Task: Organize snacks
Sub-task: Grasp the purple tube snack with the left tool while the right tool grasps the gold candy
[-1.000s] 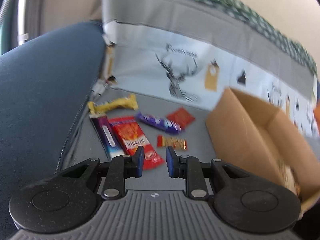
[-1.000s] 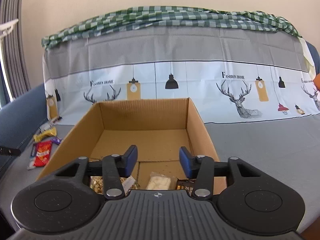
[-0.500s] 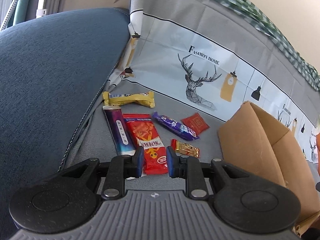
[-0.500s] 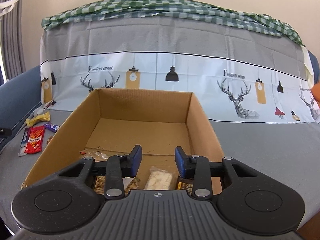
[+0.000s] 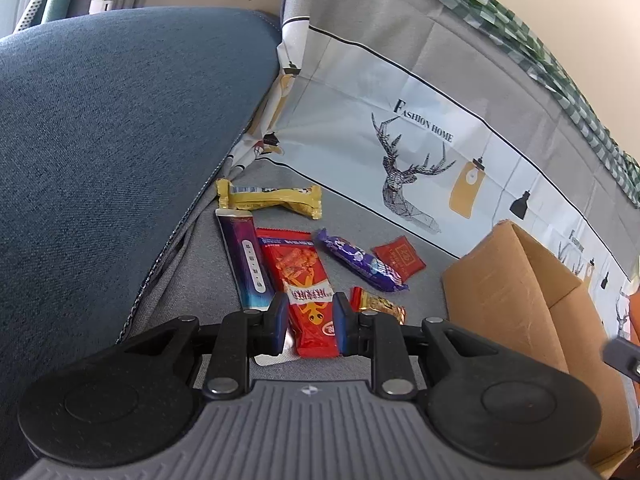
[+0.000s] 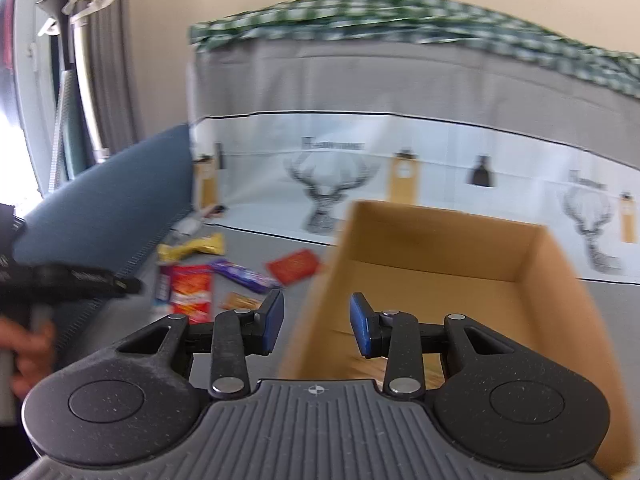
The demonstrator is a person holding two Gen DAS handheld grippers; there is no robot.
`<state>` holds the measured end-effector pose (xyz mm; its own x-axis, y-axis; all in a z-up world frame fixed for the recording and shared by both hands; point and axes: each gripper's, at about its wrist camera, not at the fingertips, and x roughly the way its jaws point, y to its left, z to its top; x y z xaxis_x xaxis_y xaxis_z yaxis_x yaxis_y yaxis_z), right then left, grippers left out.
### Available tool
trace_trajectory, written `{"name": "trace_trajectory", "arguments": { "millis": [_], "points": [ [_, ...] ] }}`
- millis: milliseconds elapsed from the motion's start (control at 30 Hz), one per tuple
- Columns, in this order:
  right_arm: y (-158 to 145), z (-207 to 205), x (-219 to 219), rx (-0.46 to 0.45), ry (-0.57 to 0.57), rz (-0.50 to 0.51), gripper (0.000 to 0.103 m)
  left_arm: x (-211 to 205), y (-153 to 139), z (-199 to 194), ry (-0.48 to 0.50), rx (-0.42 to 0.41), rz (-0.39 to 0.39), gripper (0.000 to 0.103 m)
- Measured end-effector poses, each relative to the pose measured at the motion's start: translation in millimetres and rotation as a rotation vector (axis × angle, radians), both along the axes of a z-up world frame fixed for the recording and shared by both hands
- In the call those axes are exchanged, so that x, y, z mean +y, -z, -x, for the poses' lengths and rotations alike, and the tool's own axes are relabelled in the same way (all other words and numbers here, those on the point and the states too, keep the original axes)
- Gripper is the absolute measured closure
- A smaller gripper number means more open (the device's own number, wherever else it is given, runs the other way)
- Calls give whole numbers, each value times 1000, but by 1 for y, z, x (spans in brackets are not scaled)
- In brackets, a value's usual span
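Note:
Several snack packets lie on the grey sofa seat: a yellow bar [image 5: 269, 198], a purple-blue stick [image 5: 245, 257], a red packet [image 5: 305, 285], a purple bar [image 5: 360, 261], a small red sachet [image 5: 399, 257] and a small orange candy [image 5: 378, 305]. My left gripper [image 5: 310, 328] is open, its jaws either side of the red packet's near end, just above it. An open cardboard box [image 6: 452, 276] stands to the right, with a few snacks inside. My right gripper [image 6: 316, 328] is open and empty over the box's left wall. The snacks show blurred in the right view [image 6: 190, 288].
A blue sofa armrest [image 5: 100, 152] rises on the left. A deer-print cloth [image 5: 420, 148] covers the backrest behind the snacks. The box [image 5: 504, 292] stands close on the right of the packets. The hand holding the left gripper [image 6: 28, 344] shows at the right view's left edge.
My left gripper moved forward and down onto the red packet. My right gripper swung left from over the box's middle to its left wall and opened wider.

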<state>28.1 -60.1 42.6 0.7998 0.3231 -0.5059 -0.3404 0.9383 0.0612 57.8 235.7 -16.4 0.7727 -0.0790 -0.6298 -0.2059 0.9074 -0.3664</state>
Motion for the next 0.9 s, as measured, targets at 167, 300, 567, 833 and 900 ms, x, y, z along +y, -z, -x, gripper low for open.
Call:
{"name": "trace_trajectory", "arguments": {
  "millis": [167,300,567,833,900],
  "points": [
    [13,-39,53,79,-37,-24,62,5,9,-10,-59,16,-3,77],
    [40,-75,89,156,-8,14,44,8,19,-22,-100,35,-12,78],
    [98,-146,130,298,79,88,21,7,42,-46,-134,100,-53,69],
    [135,-173,138,380,108,121,19,7,54,-62,-162,121,-99,62],
    [138,-174,138,369,107,118,17,0,56,-66,-145,118,-138,56]
  ]
}}
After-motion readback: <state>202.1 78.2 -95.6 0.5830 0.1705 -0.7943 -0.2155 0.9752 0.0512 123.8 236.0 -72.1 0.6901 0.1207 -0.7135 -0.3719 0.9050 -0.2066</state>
